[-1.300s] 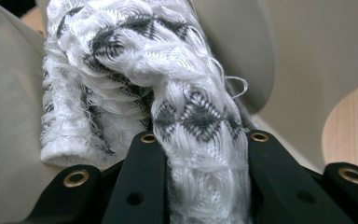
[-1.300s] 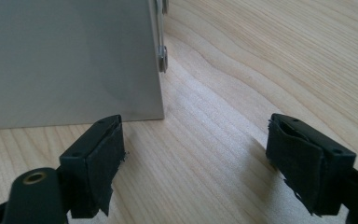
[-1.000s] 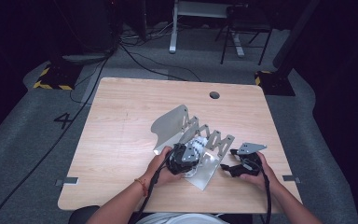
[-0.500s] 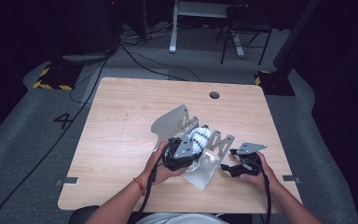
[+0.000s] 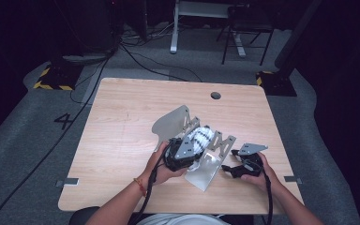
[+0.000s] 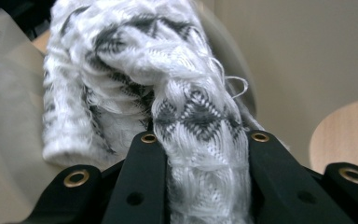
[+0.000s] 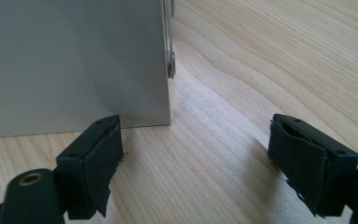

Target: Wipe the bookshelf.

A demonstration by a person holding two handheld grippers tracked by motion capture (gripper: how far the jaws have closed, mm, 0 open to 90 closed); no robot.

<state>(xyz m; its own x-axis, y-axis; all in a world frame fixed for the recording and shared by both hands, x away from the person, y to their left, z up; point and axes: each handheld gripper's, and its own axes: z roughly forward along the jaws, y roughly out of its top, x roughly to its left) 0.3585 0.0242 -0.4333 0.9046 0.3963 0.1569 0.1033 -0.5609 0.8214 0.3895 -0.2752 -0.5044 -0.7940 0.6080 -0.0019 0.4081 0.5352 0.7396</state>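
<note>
Left: our left gripper [image 5: 193, 149] pinched the white-and-grey knitted sock [image 6: 168, 93], stretched ahead along the jaws | Centre: sock over the folding grey metal rack [image 5: 206, 171], left hand nearer | Right: our right gripper [image 7: 193, 163] spread wide beside the rack's panel.

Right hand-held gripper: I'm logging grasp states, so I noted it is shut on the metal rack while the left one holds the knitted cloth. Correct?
Not quite. The right hand-held gripper is open: the right gripper view shows its jaws wide apart over bare table, beside the metal rack. The left hand-held gripper does hold the knitted cloth.
</note>
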